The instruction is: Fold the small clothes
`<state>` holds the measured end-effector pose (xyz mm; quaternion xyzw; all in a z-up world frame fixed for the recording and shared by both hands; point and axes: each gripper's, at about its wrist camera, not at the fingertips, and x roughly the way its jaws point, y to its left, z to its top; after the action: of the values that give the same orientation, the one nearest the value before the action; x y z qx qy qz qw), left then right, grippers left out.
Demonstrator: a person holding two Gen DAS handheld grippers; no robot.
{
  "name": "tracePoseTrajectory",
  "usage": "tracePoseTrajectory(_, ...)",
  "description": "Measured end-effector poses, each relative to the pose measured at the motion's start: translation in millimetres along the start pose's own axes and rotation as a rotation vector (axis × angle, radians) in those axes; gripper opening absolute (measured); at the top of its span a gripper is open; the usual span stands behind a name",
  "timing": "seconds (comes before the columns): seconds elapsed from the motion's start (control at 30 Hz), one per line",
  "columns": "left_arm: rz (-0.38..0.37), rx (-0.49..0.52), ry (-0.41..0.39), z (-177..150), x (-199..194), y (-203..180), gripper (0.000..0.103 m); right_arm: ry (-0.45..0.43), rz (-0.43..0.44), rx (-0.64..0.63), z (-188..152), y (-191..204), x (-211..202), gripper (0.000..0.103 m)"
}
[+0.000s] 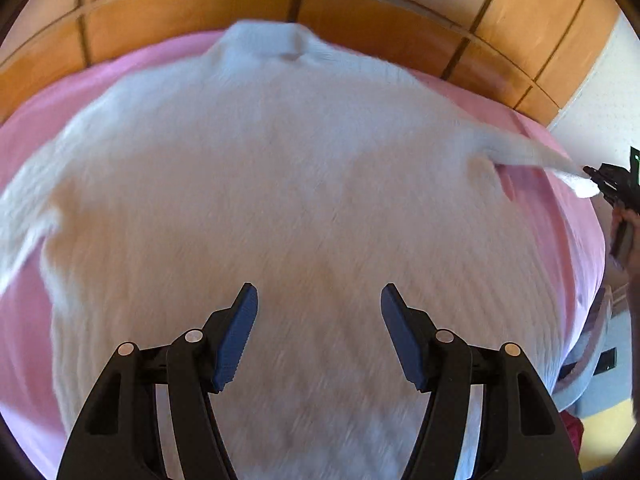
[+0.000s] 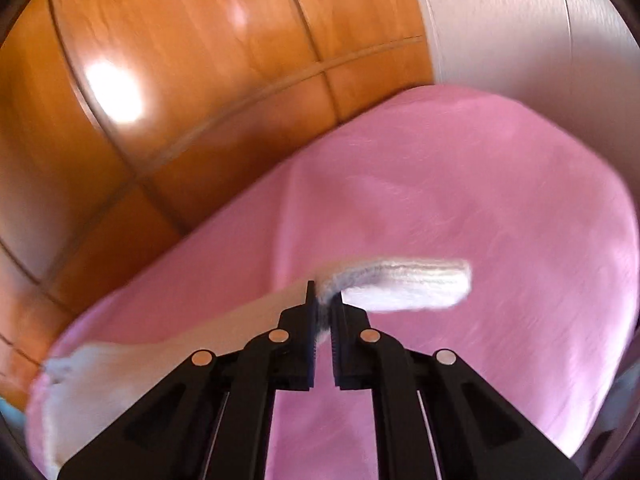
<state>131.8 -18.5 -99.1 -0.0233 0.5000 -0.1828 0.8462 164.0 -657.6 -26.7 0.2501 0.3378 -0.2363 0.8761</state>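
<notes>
A white knitted sweater (image 1: 280, 184) lies spread flat on a pink sheet (image 1: 120, 80), collar at the far side. My left gripper (image 1: 319, 300) hovers open over the sweater's lower middle, nothing between its blue pads (image 1: 240, 332). The sweater's right sleeve (image 1: 532, 156) stretches out to the right, where my right gripper (image 1: 596, 184) holds its cuff. In the right wrist view the right gripper (image 2: 325, 300) is shut on the sleeve cuff (image 2: 404, 284), whose ribbed end sticks out to the right above the pink sheet (image 2: 500, 184). The sleeve (image 2: 160, 360) trails away to the lower left.
An orange wooden panelled wall (image 1: 360, 16) runs behind the bed. A pale wall (image 2: 520, 24) stands at the right. A person's hand (image 1: 630, 240) holds the right gripper at the bed's right edge, with mixed items (image 1: 592, 360) below it.
</notes>
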Motion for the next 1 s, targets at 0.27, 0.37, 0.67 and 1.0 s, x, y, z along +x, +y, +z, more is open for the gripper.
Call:
tracePoseTrajectory(0.27, 0.145, -0.138, -0.059, -51, -66, 56, 0.064, 0.107, 0.078, -0.062, -47, 19, -1, 0.057)
tracePoseTrajectory(0.37, 0.224, -0.198, -0.088, -70, -89, 85, 0.072, 0.16, 0.187, -0.156, -81, 50, -23, 0.057)
tracePoseTrajectory(0.67, 0.154, -0.358, -0.041, -134, -103, 128, 0.072, 0.447, 0.482, -0.389, -234, 126, -84, 0.054)
tracePoseTrajectory(1.0, 0.087, -0.275, -0.085, -137, -107, 120, 0.004, 0.419, 0.476, -0.472, -268, 133, -137, 0.005)
